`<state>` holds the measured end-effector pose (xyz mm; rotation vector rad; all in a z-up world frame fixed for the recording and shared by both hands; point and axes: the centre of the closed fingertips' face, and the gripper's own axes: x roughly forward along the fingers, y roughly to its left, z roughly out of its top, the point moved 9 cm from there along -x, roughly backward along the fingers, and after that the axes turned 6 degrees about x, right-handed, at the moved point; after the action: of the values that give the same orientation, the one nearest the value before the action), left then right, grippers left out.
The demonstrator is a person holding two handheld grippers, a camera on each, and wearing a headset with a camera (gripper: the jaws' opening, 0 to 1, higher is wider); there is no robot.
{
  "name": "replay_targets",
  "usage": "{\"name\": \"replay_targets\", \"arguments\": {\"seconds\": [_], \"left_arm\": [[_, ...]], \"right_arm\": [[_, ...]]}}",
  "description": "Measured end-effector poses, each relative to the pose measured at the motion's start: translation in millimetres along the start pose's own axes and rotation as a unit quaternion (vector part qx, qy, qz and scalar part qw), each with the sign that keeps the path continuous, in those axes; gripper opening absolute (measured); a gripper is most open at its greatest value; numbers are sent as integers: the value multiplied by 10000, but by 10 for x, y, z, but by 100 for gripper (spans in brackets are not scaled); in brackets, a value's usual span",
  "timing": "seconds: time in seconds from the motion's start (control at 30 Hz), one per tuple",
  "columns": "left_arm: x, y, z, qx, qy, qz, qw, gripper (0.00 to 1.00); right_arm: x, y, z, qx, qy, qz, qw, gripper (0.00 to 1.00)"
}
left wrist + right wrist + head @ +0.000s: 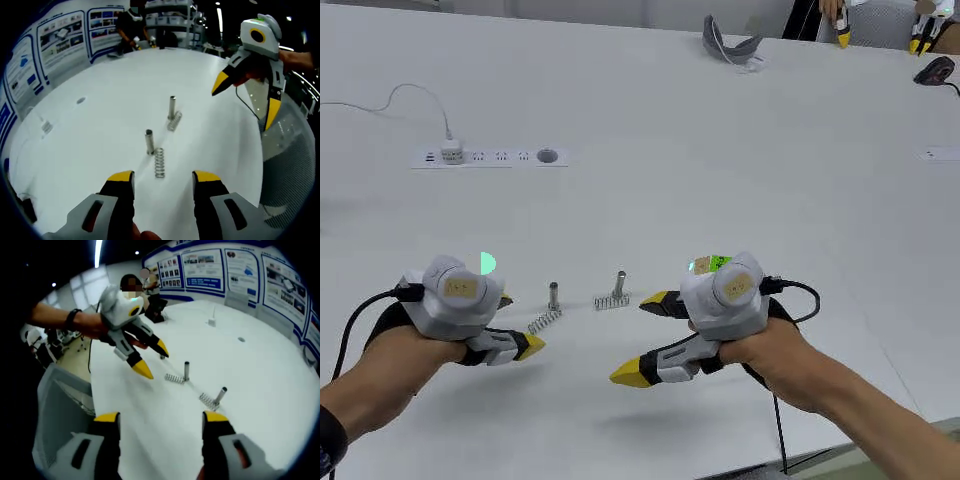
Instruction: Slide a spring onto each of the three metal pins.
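White desk (670, 190), near middle: two upright grey metal pins (554, 295), a small steel coil spring (611, 301) lying at each base. Left tongs (163, 176), right tongs (160, 416) wide, empty. Springs look light, squashy; pinch mid-coil.

**Matt table, bare metal, plastic**

The table (740, 170) is smooth, matt white. The pins (554, 296) are dull grey metal, the springs (612, 301) bright wire. The left hand-held gripper (520, 322) and right hand-held gripper (633, 338) wear satin grey plastic with yellow tips.
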<state>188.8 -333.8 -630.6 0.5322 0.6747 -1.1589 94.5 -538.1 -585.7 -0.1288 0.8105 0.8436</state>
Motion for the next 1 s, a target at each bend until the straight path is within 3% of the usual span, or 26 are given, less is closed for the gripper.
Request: {"name": "replay_targets", "arguments": {"seconds": [0.27,0.5,0.77,1.0], "left_arm": [[141,64,-35,-85,103,4,9999,40],[268,67,-72,-347,99,-14,9993,32],[414,18,-116,-377,206,-3,9991,24],[431,47,-103,-307,198,150,9992,13]], "right_arm": [[0,16,-13,15,12,21,10000,67],[-22,2,-63,66,36,8,10000,67],[-39,1,-132,138,60,-15,9999,67],[-63,-11,-148,168,54,-42,9998,67]]}}
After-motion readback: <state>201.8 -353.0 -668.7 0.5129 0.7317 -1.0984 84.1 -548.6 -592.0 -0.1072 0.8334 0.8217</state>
